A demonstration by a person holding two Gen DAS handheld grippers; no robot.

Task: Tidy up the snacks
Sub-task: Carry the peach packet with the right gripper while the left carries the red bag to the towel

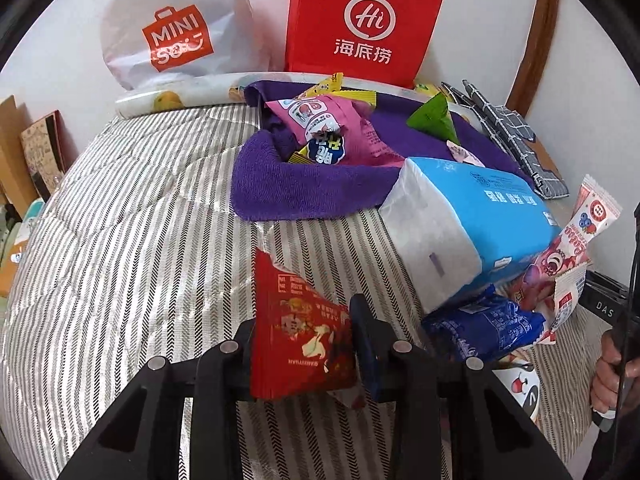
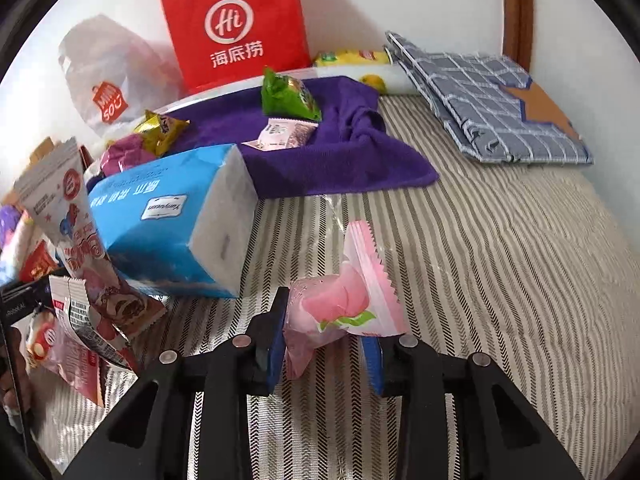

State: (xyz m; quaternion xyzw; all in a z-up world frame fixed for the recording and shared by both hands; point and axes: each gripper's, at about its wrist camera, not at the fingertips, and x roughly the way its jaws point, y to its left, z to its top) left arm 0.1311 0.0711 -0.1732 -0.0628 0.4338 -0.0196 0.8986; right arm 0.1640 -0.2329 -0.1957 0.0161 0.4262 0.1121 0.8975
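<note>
We hold the left claw [image 1: 304, 340] angled downward, its jaws closed on a red snack packet [image 1: 300, 332] gripped between the black fingers [image 1: 366, 340]. We hold the right claw [image 2: 324, 344] at a similar downward tilt, its blue pads [image 2: 276, 354] clamped on a pink peach-print candy packet [image 2: 340, 312]. Part of a hand [image 1: 612, 372] shows at the right edge of the left wrist view.

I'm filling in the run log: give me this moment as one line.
left gripper: shut on red snack packet | right gripper: shut on pink peach candy | snacks piled on purple towel
</note>
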